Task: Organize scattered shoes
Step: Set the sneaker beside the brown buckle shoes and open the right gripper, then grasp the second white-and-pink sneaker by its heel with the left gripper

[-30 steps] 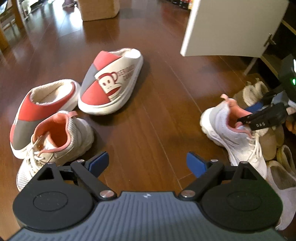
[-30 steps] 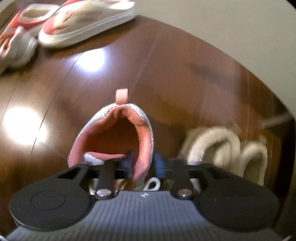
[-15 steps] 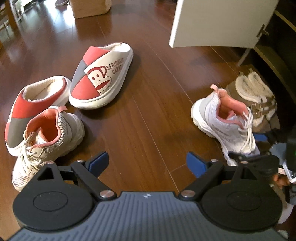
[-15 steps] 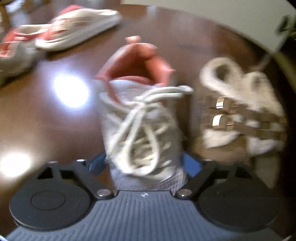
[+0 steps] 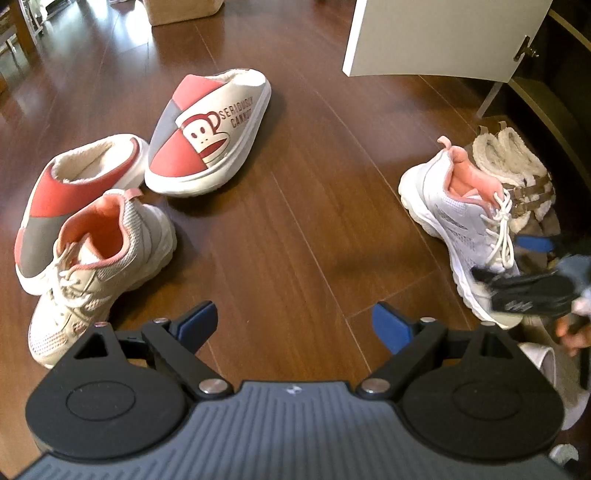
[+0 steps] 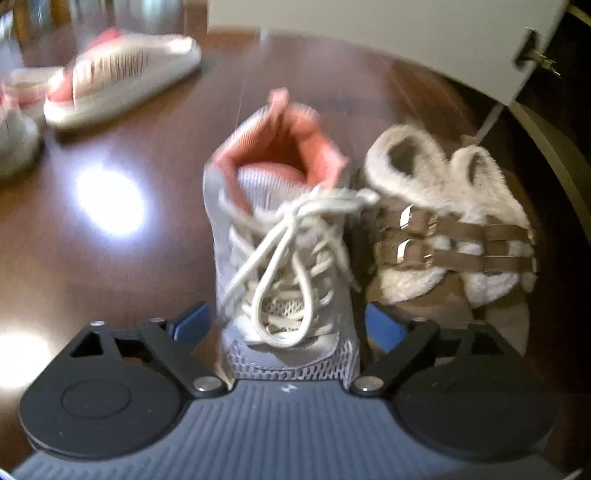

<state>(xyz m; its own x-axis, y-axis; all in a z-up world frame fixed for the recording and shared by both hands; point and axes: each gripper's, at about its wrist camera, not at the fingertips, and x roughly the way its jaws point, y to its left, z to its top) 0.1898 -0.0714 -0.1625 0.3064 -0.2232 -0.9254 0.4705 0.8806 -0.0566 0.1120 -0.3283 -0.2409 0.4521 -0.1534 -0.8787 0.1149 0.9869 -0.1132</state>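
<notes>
A white sneaker with pink lining (image 5: 458, 218) stands on the wood floor at the right, beside a pair of brown fleece sandals (image 5: 517, 177). Its mate (image 5: 99, 258) lies at the left, next to two red, grey and white monkey slippers (image 5: 210, 129) (image 5: 74, 188). My left gripper (image 5: 293, 319) is open and empty above bare floor. My right gripper (image 6: 284, 325) is open, its blue pads either side of the right sneaker's toe (image 6: 280, 266); it also shows in the left wrist view (image 5: 532, 280). The sandals (image 6: 450, 229) sit just right of that sneaker.
An open white cabinet door (image 5: 443, 33) hangs above the floor at the back right, with the dark cabinet (image 5: 554, 92) behind it. A cardboard box (image 5: 181, 9) stands far back. Pale footwear (image 5: 554, 369) lies at the right edge.
My right gripper let go of the sneaker's heel collar, opened, and drew back to the toe end. The sneaker now stands on the floor beside the sandals.
</notes>
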